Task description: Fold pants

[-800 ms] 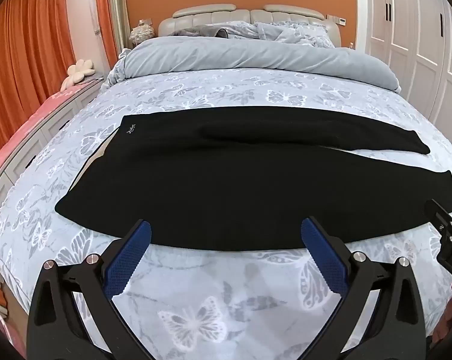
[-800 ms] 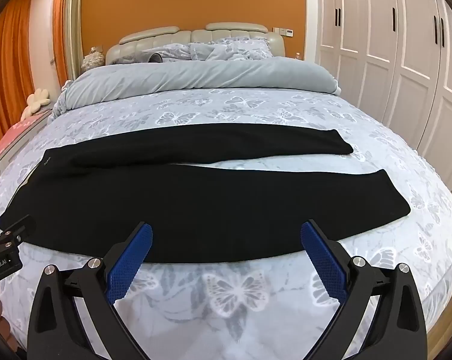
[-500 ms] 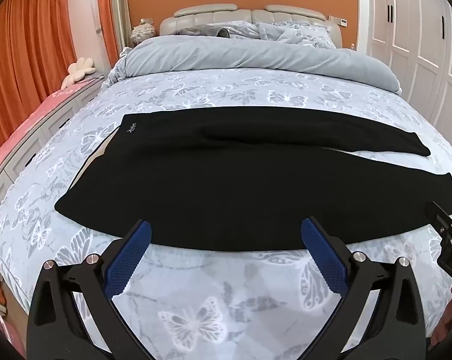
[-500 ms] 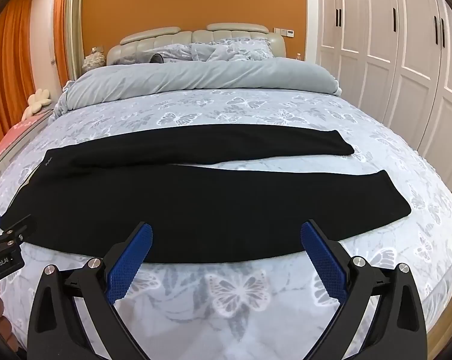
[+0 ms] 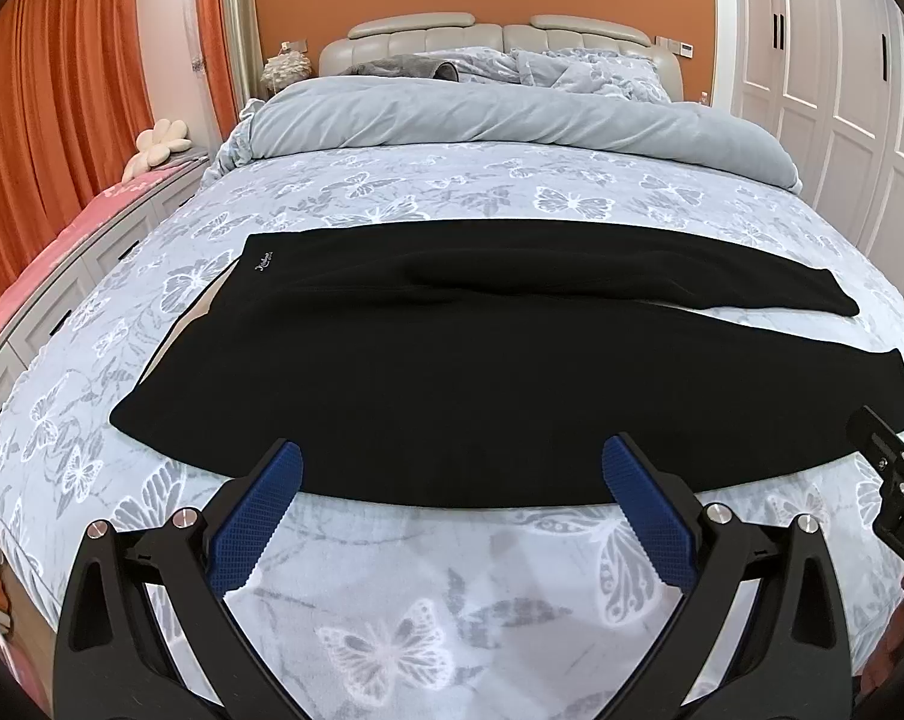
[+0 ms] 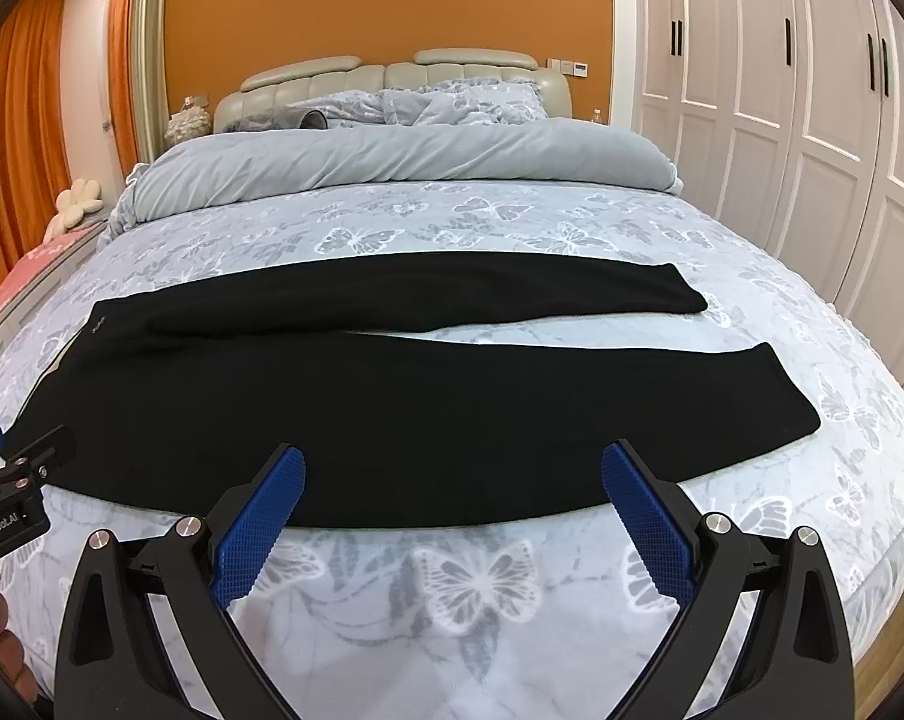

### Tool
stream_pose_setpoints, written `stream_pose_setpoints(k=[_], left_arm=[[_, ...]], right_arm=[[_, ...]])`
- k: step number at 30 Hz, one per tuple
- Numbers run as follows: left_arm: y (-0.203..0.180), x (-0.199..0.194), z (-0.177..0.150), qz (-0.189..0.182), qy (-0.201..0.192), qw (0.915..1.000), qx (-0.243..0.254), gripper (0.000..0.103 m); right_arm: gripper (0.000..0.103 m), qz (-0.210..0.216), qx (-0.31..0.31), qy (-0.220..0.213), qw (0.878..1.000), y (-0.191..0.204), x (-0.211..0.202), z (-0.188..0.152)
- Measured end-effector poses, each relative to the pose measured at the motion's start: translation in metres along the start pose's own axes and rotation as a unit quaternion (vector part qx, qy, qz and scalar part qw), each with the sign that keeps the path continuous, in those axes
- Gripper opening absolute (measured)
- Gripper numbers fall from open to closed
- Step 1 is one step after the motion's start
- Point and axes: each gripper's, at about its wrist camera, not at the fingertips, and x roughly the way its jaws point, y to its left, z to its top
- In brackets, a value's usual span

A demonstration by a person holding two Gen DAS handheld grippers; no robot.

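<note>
Two grippers over a bed [image 5: 452, 588], both with jaws spread wide and holding nothing. Left gripper [image 5: 452, 468] above the butterfly-print cover, blue pads [image 5: 254, 528] just short of the near edge of the pants [image 5: 482, 372], not touching the cloth; seen also at the left border of the right wrist view [image 6: 14, 480]. Right gripper [image 6: 452, 468] likewise above the cover near the same edge, pads [image 6: 644, 516] apart from the cloth; a part of it visible at the right border of the left wrist view [image 5: 896, 480]. Black pants [image 6: 392, 408] flat across the bed, waistband with a small white label [image 5: 265, 267] toward the left, both legs stretched to the right, far leg shorter in view and slightly parted from the near leg at the hems. Rolled grey duvet [image 5: 512, 126] beyond the pants, pillows [image 6: 452, 102] against a padded headboard [image 6: 392, 75]. Orange curtains [image 5: 62, 150] at left, white wardrobe doors [image 6: 782, 120] at right.
</note>
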Motion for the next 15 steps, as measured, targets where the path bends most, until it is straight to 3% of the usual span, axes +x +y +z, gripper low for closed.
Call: stream_pose_setpoints(k=[15], left_arm=[[-0.008,-0.014,-0.003,0.004,-0.010,0.9999,0.007,0.098]], right_arm=[[0.098,-0.002,0.014,-0.008,1.000,-0.015,-0.016,0.001]])
